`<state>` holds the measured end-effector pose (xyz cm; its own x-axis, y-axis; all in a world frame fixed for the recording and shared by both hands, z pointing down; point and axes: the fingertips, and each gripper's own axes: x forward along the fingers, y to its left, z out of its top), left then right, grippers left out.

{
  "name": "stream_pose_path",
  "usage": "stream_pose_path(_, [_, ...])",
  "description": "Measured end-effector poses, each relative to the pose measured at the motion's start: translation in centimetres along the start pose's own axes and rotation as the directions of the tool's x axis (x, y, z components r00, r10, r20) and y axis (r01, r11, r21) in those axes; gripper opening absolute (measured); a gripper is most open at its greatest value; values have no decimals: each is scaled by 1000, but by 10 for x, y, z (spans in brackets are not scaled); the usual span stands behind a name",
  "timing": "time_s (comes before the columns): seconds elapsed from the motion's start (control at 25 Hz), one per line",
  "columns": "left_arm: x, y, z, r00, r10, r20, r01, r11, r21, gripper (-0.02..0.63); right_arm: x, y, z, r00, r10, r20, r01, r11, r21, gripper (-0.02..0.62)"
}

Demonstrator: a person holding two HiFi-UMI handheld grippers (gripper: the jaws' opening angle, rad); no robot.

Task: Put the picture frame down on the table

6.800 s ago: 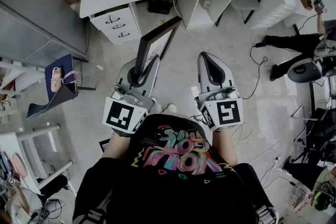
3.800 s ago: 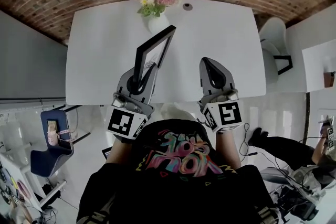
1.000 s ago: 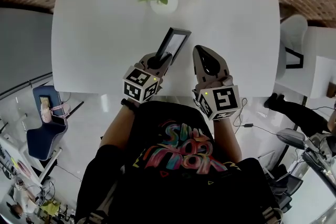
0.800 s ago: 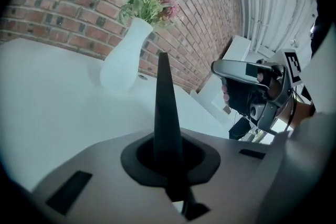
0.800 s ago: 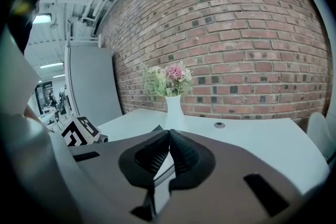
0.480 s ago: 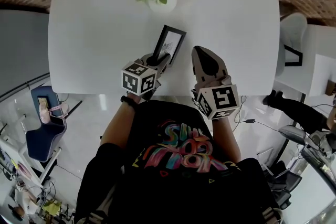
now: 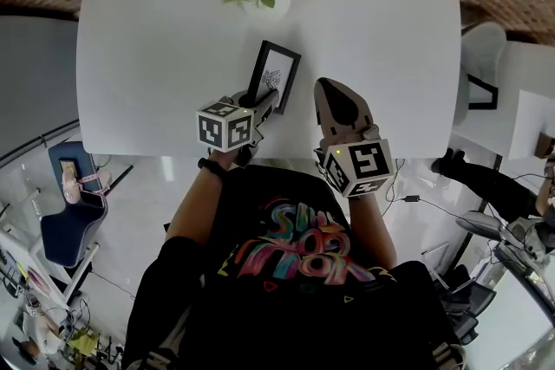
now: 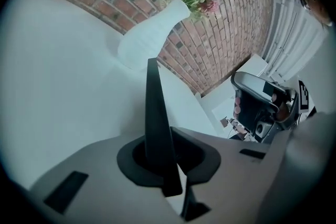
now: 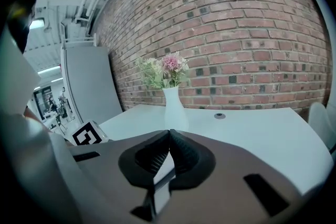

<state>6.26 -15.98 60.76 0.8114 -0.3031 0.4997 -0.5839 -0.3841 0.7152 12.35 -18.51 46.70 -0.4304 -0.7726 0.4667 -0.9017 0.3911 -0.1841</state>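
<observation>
The left tool (image 7: 258, 101) is pressed onto the near edge of the picture frame (image 7: 276, 75), and the thin black edge stands up between its jaws. The frame is above the white bench (image 7: 147, 39), leaning so that its printed face shows from above, a little in front of the white vase (image 7: 263, 6) with flowers. I cannot tell if its bottom touches the bench. The right tool (image 7: 335, 96) is just beside it on the right, over the near edge of the bench. Its jaws are pressed together, with nothing between them.
</observation>
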Motion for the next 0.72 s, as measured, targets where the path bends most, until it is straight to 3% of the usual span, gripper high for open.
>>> stream_pose_path(0.08, [0, 1, 2, 1000, 25, 6, -25, 999, 38, 57, 1, 0, -1, 1000, 4, -3, -3, 1000, 4, 21])
stream_pose_path(0.16, [2, 2, 4, 999, 36, 6, -36, 998, 46, 154, 1, 0, -4, 1000, 5, -6, -5, 1000, 7, 21])
stream_pose_path(0.32, [1, 5, 8, 997, 71, 23, -72, 996, 53, 218, 0, 0, -5, 1000, 11, -8, -11, 1000, 9, 21])
stream_pose_path(0.72, [-6, 13, 18, 983, 146, 114, -158, 982, 100, 273, 2, 0, -9, 1000, 23, -17, -23, 1000, 9, 21])
